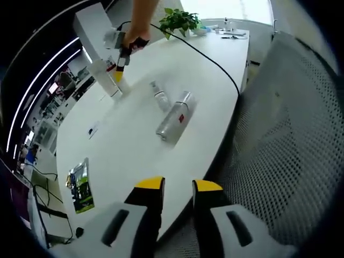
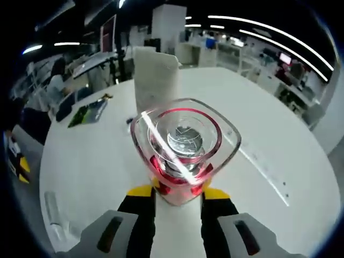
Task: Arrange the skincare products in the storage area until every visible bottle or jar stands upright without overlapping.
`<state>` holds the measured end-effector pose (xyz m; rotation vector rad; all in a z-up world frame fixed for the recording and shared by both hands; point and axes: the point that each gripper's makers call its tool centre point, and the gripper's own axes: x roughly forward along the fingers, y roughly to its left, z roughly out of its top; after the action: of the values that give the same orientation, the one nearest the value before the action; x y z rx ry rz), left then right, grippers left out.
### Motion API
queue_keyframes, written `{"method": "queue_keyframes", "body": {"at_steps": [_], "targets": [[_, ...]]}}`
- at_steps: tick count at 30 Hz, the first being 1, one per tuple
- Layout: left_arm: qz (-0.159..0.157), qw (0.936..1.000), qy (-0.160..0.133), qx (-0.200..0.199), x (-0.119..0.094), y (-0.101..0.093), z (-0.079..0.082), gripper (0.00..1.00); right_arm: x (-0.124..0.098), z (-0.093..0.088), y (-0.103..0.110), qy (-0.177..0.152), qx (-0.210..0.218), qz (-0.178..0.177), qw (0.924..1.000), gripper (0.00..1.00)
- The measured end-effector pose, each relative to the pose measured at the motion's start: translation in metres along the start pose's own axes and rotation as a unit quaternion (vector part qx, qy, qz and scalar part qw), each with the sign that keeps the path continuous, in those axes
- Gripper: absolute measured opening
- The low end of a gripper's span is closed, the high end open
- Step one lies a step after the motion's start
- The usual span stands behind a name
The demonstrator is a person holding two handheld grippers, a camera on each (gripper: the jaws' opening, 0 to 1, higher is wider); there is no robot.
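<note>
A silver bottle [image 1: 174,121] with a red mark lies on its side on the white table [image 1: 134,156]. A smaller clear bottle [image 1: 159,97] lies just beyond it. My left gripper [image 1: 178,185] hovers open over the table's near edge, with nothing between its jaws. Farther off, a hand holds my right gripper [image 1: 118,72] next to a tall white box [image 1: 97,48]. In the right gripper view, my right gripper [image 2: 179,191] is shut on a clear jar [image 2: 185,145] with a red inner cup and silver cap. The white box [image 2: 156,78] stands right behind the jar.
A green leaflet [image 1: 80,185] [image 2: 88,113] lies flat on the table. A potted plant [image 1: 180,19] stands at the far end, and a grey mesh chair [image 1: 290,134] sits beside the table edge. A cable [image 1: 215,64] runs across the tabletop. Another bottle [image 2: 51,207] lies near the rim.
</note>
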<state>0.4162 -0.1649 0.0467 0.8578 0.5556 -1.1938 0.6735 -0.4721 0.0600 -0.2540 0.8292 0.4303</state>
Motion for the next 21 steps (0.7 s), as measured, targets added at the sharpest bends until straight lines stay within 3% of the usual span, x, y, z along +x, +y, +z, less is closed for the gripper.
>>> {"method": "queue_keyframes", "body": {"at_steps": [6, 9, 11, 16, 19, 21], "targets": [[-0.001, 1.0, 0.0, -0.001, 0.0, 0.0, 0.0, 0.24, -0.003, -0.003, -0.002, 0.006, 0.02, -0.013, 0.9997, 0.27], [-0.002, 1.0, 0.0, -0.002, 0.0, -0.001, 0.0, 0.25, -0.01, -0.009, 0.001, 0.003, 0.052, -0.027, 0.9983, 0.36], [-0.003, 1.0, -0.001, -0.003, 0.0, -0.001, 0.001, 0.25, -0.016, -0.016, 0.013, -0.006, 0.087, -0.015, 0.9961, 0.4], [-0.01, 1.0, -0.001, 0.001, 0.001, -0.004, 0.001, 0.27, -0.044, -0.042, 0.054, -0.016, 0.111, 0.005, 0.9937, 0.43], [-0.016, 0.9999, -0.002, 0.004, 0.001, -0.007, 0.001, 0.27, -0.06, -0.051, 0.09, -0.024, 0.09, 0.023, 0.9954, 0.44], [-0.013, 0.9998, -0.008, 0.01, 0.001, -0.006, 0.004, 0.29, -0.067, -0.061, 0.112, -0.013, 0.078, 0.03, 0.9965, 0.45]]}}
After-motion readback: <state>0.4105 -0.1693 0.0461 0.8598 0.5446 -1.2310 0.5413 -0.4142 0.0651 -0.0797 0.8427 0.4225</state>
